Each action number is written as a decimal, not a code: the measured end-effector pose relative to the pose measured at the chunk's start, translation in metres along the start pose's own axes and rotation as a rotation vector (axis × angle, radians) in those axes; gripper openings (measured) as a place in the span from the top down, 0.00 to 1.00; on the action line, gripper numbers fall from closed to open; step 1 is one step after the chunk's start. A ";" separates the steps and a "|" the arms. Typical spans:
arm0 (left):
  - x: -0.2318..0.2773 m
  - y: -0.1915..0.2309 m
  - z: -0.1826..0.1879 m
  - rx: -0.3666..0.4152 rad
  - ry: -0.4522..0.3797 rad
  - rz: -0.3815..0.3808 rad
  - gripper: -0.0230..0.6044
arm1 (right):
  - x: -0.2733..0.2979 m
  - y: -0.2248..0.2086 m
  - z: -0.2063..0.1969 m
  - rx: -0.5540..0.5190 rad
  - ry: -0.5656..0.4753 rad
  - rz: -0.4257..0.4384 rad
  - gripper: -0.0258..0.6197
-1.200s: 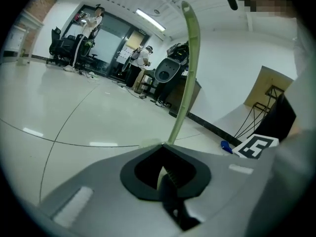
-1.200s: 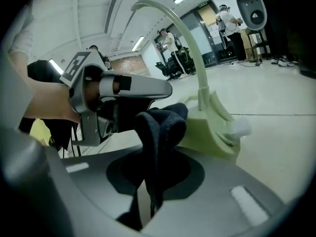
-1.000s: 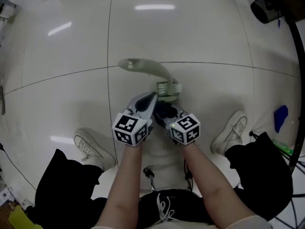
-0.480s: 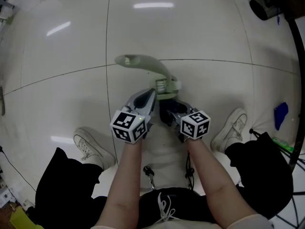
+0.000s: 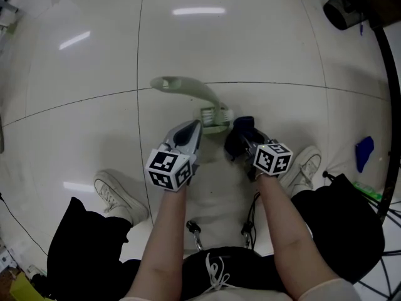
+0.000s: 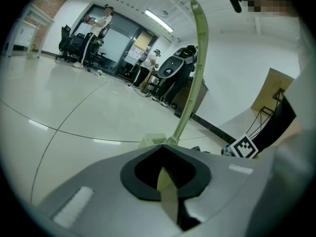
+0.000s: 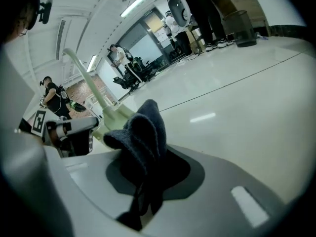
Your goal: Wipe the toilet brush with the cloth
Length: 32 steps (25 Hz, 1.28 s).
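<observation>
1. Wiping looks unfinished: the left gripper [image 5: 194, 132] is clamping its jaws tightly on the pale-green toilet brush [image 5: 208, 98] near its head, with the handle pointing far-left.
2. The right gripper [image 5: 245, 144] is pinching the dark cloth [image 5: 240, 132] just right of the head, seemingly not touching.
3. No readable writing or brand is showing.

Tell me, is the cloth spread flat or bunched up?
Bunched up: the cloth stands in crumpled folds, pinched in the jaws of the right gripper.
</observation>
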State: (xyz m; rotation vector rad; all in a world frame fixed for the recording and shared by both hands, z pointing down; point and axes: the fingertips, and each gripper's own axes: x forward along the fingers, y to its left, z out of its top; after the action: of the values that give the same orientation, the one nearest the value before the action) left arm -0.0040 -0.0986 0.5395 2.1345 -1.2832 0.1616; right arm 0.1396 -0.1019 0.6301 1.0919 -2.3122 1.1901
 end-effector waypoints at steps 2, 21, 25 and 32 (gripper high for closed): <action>0.002 -0.003 0.001 0.016 -0.008 0.011 0.95 | -0.001 -0.013 0.018 0.008 -0.018 -0.041 0.86; 0.015 -0.031 -0.003 0.055 -0.029 -0.033 0.95 | 0.066 0.004 0.044 0.109 0.328 0.221 0.86; 0.015 -0.032 -0.005 0.083 -0.010 -0.024 0.95 | 0.051 0.004 0.024 0.291 0.331 0.227 0.86; 0.016 -0.031 -0.003 0.047 -0.015 -0.019 0.95 | 0.024 0.001 -0.005 0.410 0.335 0.218 0.86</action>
State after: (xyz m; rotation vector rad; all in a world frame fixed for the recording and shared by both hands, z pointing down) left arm 0.0305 -0.0986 0.5337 2.1909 -1.2790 0.1692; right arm 0.1230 -0.1097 0.6465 0.6924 -2.0136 1.8335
